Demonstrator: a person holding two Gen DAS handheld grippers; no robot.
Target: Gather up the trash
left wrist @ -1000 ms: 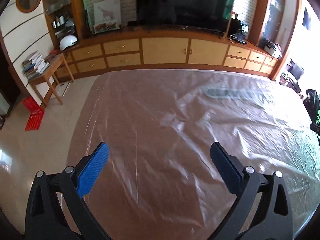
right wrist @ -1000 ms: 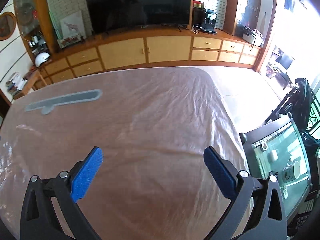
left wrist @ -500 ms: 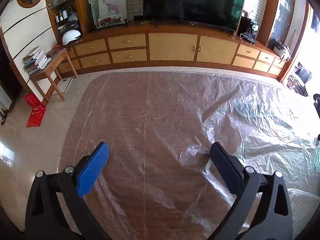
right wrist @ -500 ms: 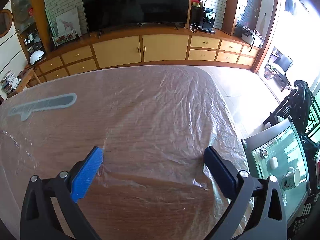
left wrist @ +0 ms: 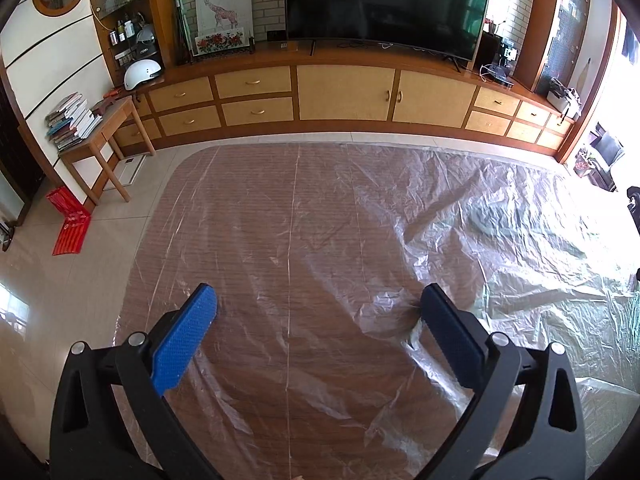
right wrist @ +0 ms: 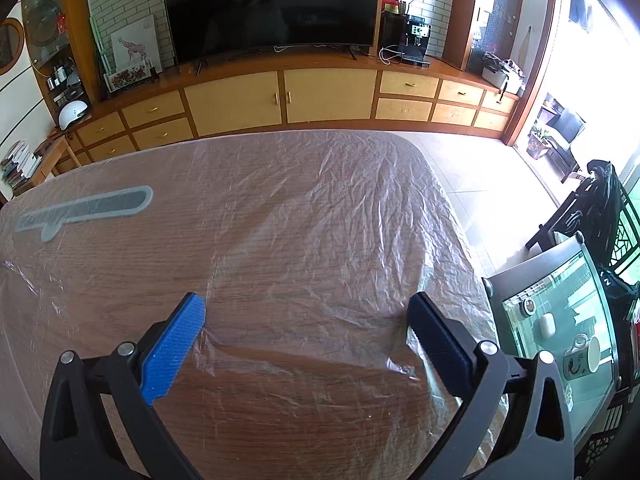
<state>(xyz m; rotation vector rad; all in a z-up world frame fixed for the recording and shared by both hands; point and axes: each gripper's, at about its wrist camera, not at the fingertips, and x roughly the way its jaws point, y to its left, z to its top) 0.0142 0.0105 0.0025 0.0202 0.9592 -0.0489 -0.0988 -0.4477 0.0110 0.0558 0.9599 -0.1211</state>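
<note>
A thin clear plastic sheet (left wrist: 400,216) lies crumpled over a wooden table (left wrist: 280,408); it also shows in the right wrist view (right wrist: 340,220) over the same table (right wrist: 280,420). My left gripper (left wrist: 318,300) is open and empty, just above the sheet. My right gripper (right wrist: 306,306) is open and empty above the sheet's near edge (right wrist: 304,356). A grey knife-shaped mark (right wrist: 84,208) lies under the sheet at the left.
A long wooden cabinet (left wrist: 344,92) with a TV (left wrist: 384,4) runs along the far wall. A side table with books (left wrist: 92,128) and a red bag (left wrist: 70,220) stand left. A glass-topped table (right wrist: 560,332) with cups and a black chair (right wrist: 592,216) stand right.
Both grippers have tilted and pulled back slightly. The left view now shows more crumpled plastic on the right; the sheet's near edge has come into the right view.
</note>
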